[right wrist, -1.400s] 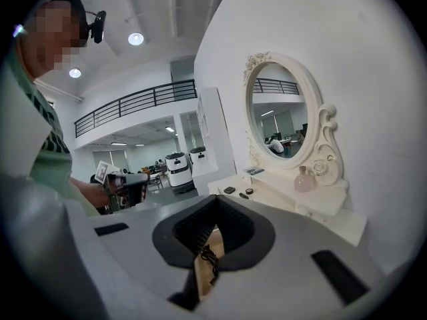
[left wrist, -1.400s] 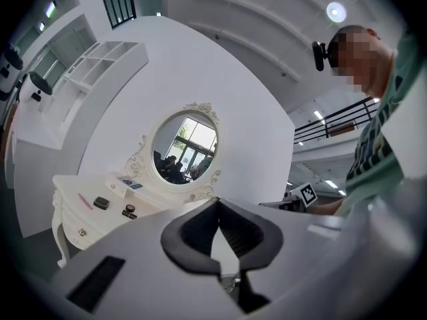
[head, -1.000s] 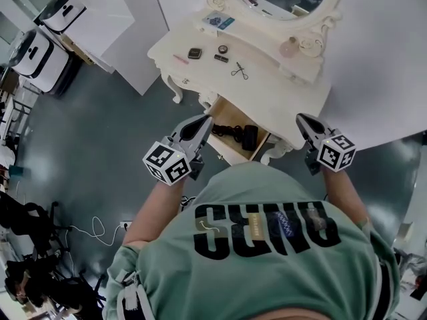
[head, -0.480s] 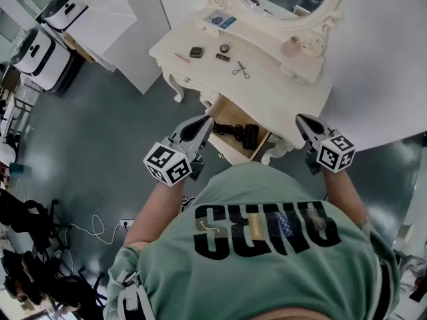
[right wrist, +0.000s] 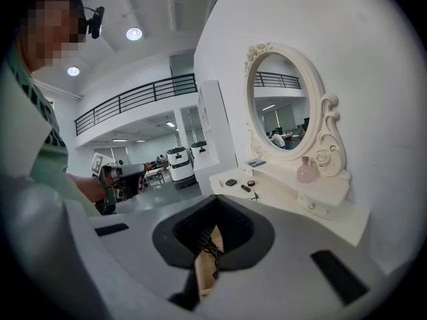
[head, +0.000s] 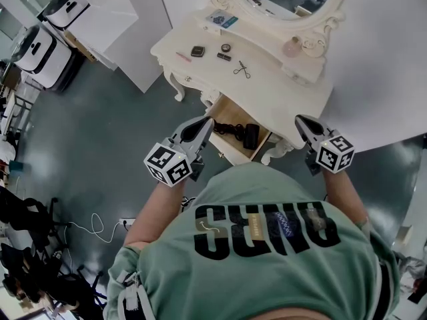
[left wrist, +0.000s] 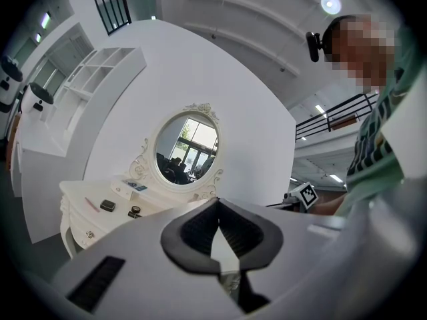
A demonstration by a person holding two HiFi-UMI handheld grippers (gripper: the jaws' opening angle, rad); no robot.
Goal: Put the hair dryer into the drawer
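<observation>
Your left gripper [head: 207,120] and right gripper [head: 300,119] were both pressed together, empty; the hair dryer [head: 249,137] lay in the open drawer [head: 232,113], small, dark, hard to make out.

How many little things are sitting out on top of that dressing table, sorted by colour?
Dark: 4 (compact, jar, tube, scissors)
Pink: 2 (stick, bottle)
Blue: 1 (packet)
Total: 7
</observation>
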